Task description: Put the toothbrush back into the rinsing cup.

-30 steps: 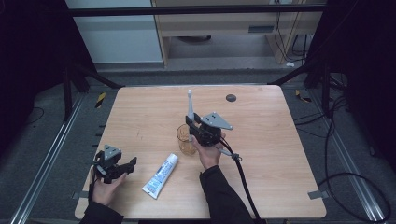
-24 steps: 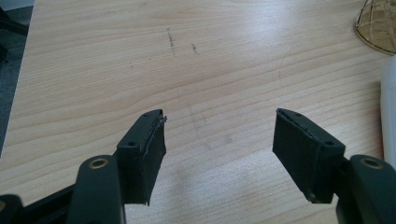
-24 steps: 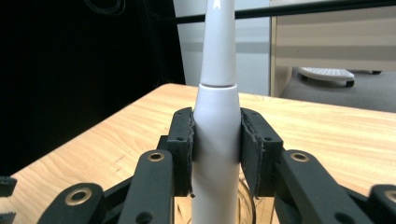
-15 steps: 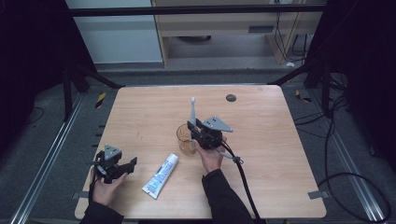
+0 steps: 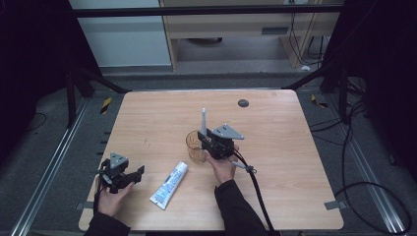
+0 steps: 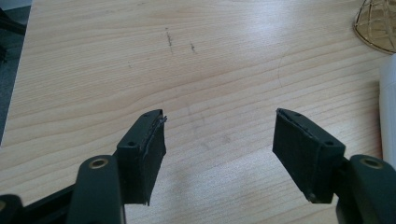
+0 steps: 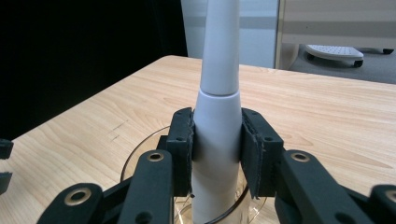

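Right hand-held gripper (image 7: 215, 140) clamps a white toothbrush (image 7: 218, 93) upright, its base just inside the glass cup (image 5: 195, 146) at mid-table (image 5: 295, 147), insertion apparently under way, release outstanding; left hand-held gripper (image 6: 219, 144) rests wide open and empty beside the toothpaste tube (image 5: 169, 185).

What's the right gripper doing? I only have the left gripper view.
Observer: The right gripper is shut on a white tapered handle, which stands upright.
Operator: Over what?
Observer: Its lower end sits inside the glass cup.
Operator: And at my right edge?
Observer: That's a tube lying flat on the table, apart from the cup.
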